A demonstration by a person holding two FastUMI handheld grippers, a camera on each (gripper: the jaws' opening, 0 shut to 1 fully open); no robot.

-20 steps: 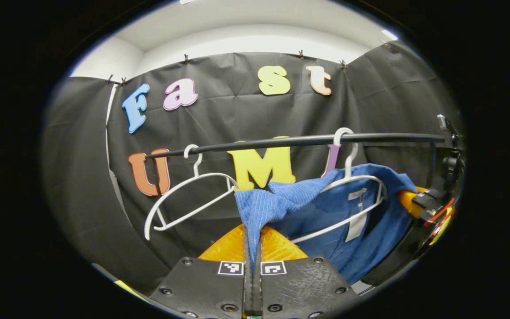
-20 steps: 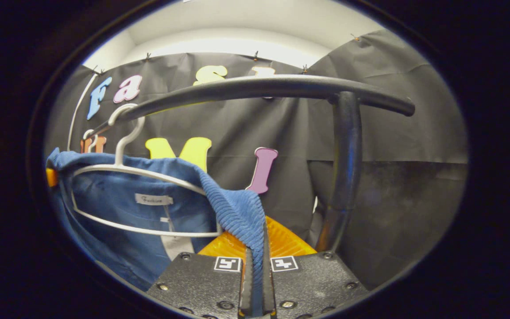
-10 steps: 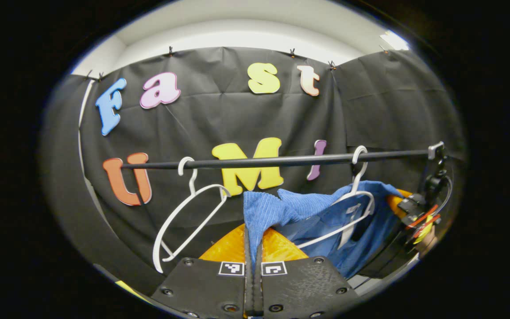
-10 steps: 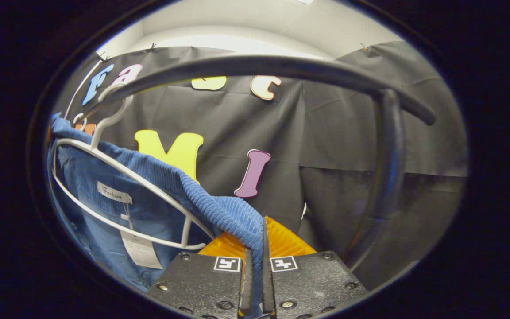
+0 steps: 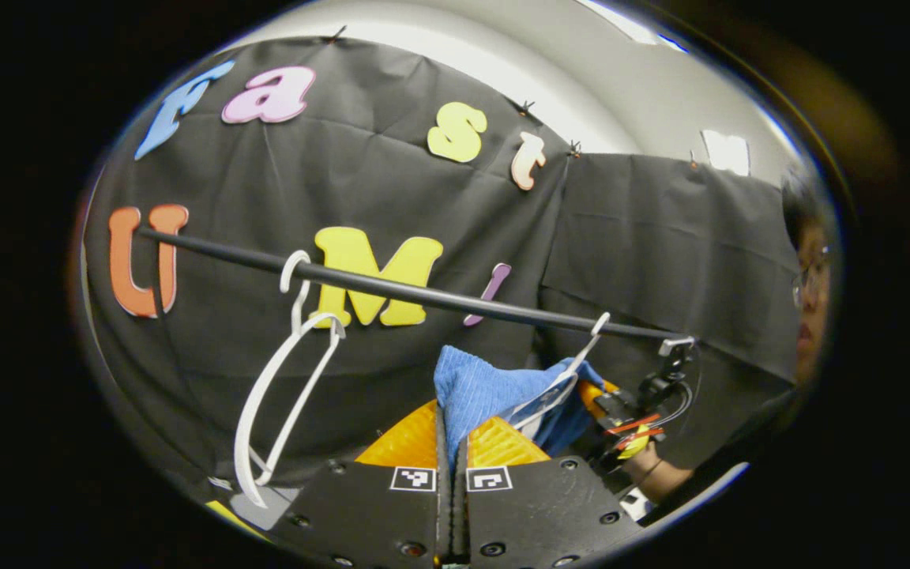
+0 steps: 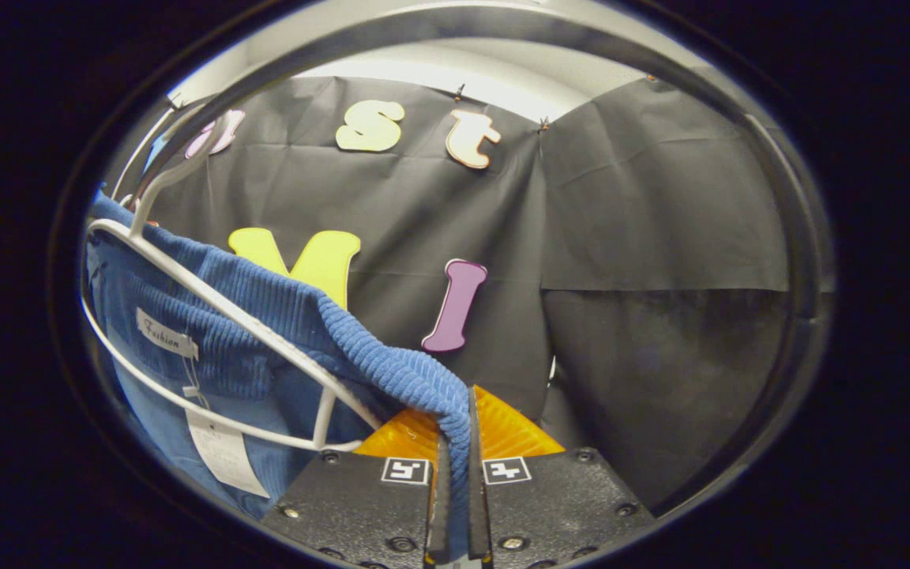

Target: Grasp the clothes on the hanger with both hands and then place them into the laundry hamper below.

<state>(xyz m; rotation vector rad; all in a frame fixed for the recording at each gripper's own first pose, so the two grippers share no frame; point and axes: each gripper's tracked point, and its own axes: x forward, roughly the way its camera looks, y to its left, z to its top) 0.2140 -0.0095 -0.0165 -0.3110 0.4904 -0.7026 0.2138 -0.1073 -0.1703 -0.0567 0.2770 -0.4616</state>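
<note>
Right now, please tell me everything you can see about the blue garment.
The blue garment looks like ribbed, corduroy-like cloth, with a small white label and a paper tag inside its neck. It is draped over a white hanger that is hooked on the black rail. The right gripper is shut on one edge, and the left gripper is shut on the other, so the cloth stretches between them.

In the left gripper view the black rail (image 5: 423, 294) now tilts and sits farther off, the blue garment (image 5: 494, 391) looks smaller, and a person's face has appeared at right. In the right gripper view the rail (image 6: 455, 32) has risen overhead.
</note>
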